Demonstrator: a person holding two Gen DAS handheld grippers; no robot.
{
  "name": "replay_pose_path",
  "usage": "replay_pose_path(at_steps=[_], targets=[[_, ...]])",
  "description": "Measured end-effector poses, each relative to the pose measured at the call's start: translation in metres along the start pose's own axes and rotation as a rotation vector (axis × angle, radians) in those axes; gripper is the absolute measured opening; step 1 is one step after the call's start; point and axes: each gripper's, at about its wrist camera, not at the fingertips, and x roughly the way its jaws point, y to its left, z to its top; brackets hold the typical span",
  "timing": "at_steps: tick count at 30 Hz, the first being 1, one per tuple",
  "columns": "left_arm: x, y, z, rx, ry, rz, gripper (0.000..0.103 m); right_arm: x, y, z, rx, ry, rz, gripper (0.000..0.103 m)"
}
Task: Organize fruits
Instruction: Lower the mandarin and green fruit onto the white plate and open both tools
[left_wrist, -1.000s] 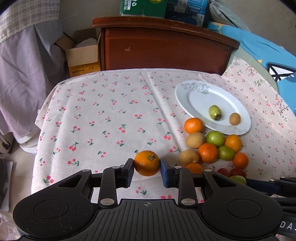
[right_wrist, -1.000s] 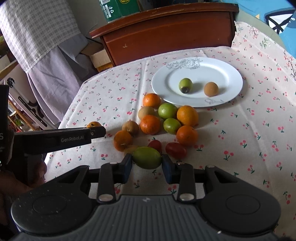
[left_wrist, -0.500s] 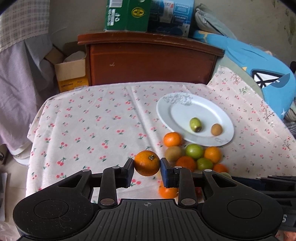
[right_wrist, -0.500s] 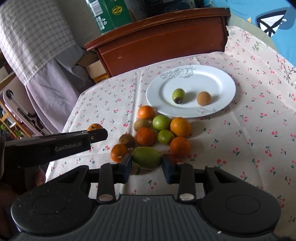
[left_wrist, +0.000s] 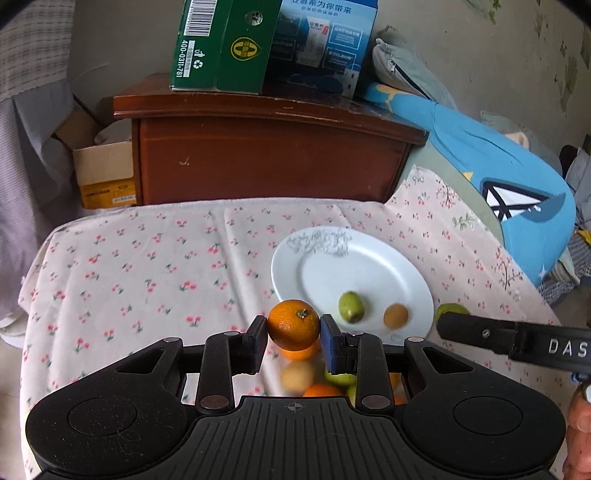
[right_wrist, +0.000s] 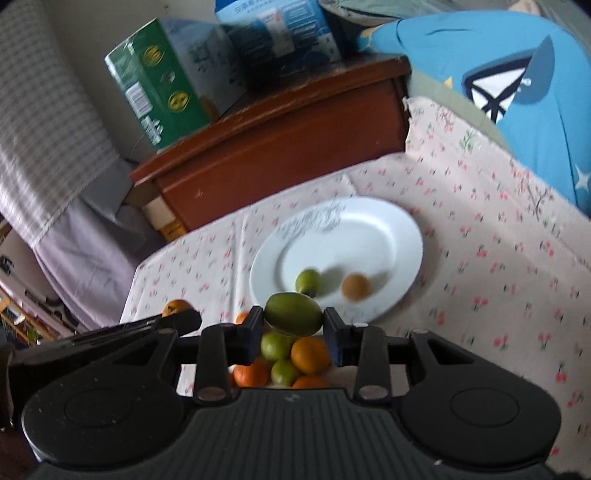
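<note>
My left gripper (left_wrist: 293, 326) is shut on an orange (left_wrist: 293, 323) and holds it in the air above the fruit pile (left_wrist: 310, 376). My right gripper (right_wrist: 293, 319) is shut on a green oval fruit (right_wrist: 293, 314), lifted over the same pile (right_wrist: 291, 360) of oranges and green fruits. Beyond both lies a white plate (left_wrist: 369, 258) (right_wrist: 369, 225) bearing a small green fruit (left_wrist: 351, 311) (right_wrist: 308, 280) and a small brown fruit (left_wrist: 396, 315) (right_wrist: 355, 286). In the left wrist view the right gripper's finger (left_wrist: 476, 330) reaches in from the right with the green fruit (left_wrist: 448, 309) behind it.
A cherry-print cloth (left_wrist: 147, 266) covers the table. Behind it stands a dark wooden cabinet (left_wrist: 266, 158) with a green carton (left_wrist: 221, 44) and a blue box (left_wrist: 325, 37) on top. A blue cushion (left_wrist: 509, 192) lies at the right, a cardboard box (left_wrist: 103, 173) at the left.
Both grippers have risen off the cloth with their fruits and moved forward toward the plate. The pile now sits below and behind the fingers. The right gripper's view has rolled.
</note>
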Motion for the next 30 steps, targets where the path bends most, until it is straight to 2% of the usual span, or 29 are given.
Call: replay_pose_path(at_steps=[9, 18, 30], targets=[[0.033, -0.009, 0.018, 0.025, 0.026, -0.036, 0.028, 0.025, -0.017, 0.028, 0.046, 0.006, -0.015, 0.035], [0.070, -0.014, 0.025, 0.063, 0.081, -0.045, 0.028, 0.058, -0.030, 0.043, 0.077, 0.025, -0.038, 0.035], [0.100, -0.020, 0.027, 0.071, 0.131, -0.055, 0.028, 0.094, -0.047, 0.050, 0.136, 0.070, -0.051, 0.035]])
